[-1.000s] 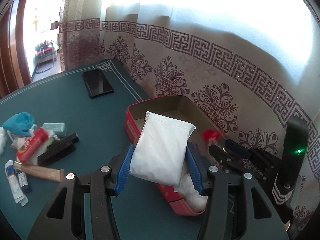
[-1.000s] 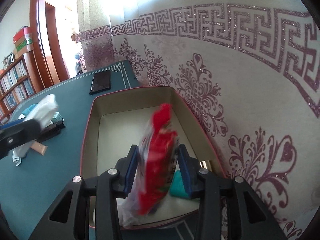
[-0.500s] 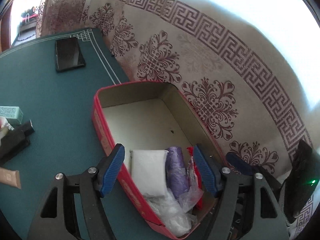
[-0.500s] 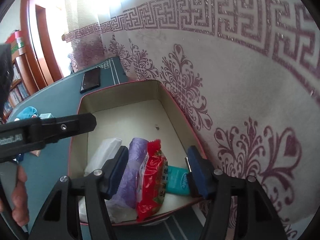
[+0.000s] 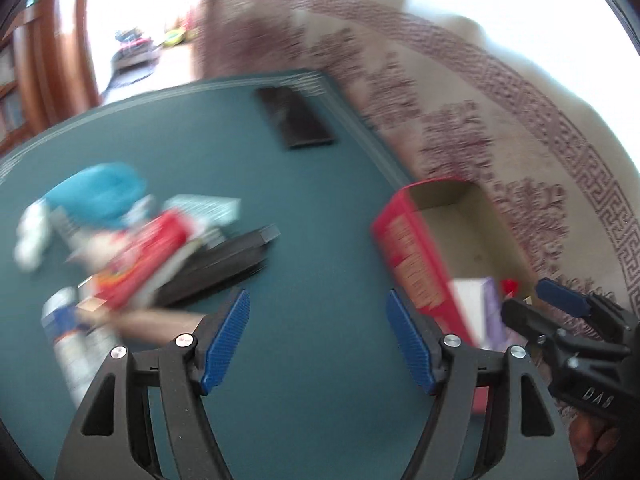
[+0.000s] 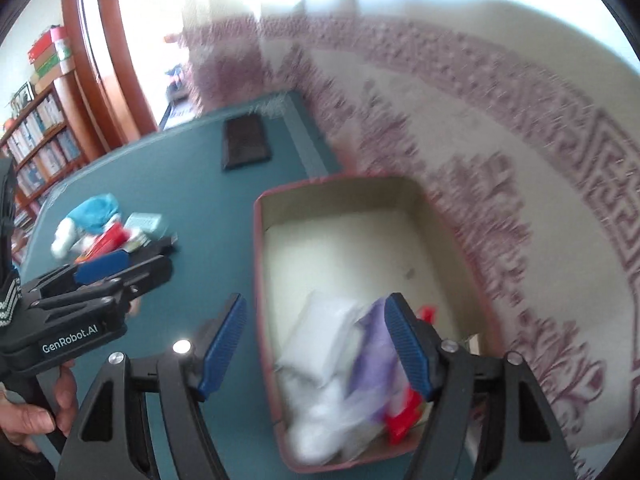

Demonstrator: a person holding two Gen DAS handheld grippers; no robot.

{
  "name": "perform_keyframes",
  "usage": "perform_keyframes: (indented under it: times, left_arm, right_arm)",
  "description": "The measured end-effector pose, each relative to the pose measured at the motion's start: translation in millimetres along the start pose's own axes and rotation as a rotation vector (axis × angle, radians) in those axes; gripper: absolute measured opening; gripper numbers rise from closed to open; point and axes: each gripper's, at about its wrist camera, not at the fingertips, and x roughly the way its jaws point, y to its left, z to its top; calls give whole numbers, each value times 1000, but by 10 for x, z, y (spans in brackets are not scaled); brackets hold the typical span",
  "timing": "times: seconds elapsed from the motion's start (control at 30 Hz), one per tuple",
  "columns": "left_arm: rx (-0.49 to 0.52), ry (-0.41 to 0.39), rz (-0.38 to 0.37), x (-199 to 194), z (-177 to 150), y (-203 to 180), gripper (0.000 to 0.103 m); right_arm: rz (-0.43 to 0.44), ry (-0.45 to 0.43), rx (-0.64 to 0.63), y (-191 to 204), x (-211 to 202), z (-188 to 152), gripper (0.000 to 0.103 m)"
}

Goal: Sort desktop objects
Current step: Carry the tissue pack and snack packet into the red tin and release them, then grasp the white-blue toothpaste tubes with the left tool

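My left gripper (image 5: 318, 308) is open over bare green table (image 5: 320, 208), with nothing between its blue pads. To its left lies a blurred pile: a blue cloth (image 5: 100, 192), a red packet (image 5: 140, 256), a black stapler (image 5: 216, 264) and a tube (image 5: 68, 340). To its right stands the red box (image 5: 404, 248). My right gripper (image 6: 316, 312) hangs above the box's near left wall (image 6: 260, 280). Its jaws are opening and grip nothing. A white packet (image 6: 320, 332), a purple packet (image 6: 372, 344) and a red packet (image 6: 404, 416) lie in the box's near end.
A black phone (image 5: 296, 116) lies flat near the table's far edge. A patterned curtain (image 6: 520, 140) hangs right behind the box. A hand (image 6: 24, 416) holds the left gripper's handle. Bookshelves (image 6: 36, 140) and a wooden door frame stand at the far left.
Both grippers let their packets go into the box, the left the white one, the right the red one. The left gripper swung left over the table. The right pulled back and widened.
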Motion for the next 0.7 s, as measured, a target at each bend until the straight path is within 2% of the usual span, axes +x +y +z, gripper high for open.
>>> perform_keyframes:
  times: [0.1, 0.27, 0.4, 0.53, 0.6, 0.7]
  left_arm:
    - [-67, 48, 86, -258, -115, 300, 74]
    - [-241, 158, 227, -743, -415, 807, 74]
    - [-291, 180, 332, -1129, -594, 989, 74]
    - [-317, 173, 387, -1467, -680, 1090, 74]
    - [-349, 167, 408, -1570, -716, 1155, 74]
    - [-415, 164, 395, -1616, -784, 1257, 74]
  right_arm:
    - [31, 74, -55, 224, -80, 29, 75]
    - [107, 137, -93, 510, -318, 37, 76]
    - [146, 178, -126, 656, -462, -11, 79]
    - [201, 263, -163, 771, -540, -43, 79]
    - [211, 254, -190, 819, -625, -8, 79]
    - [227, 216, -240, 917, -723, 77, 79]
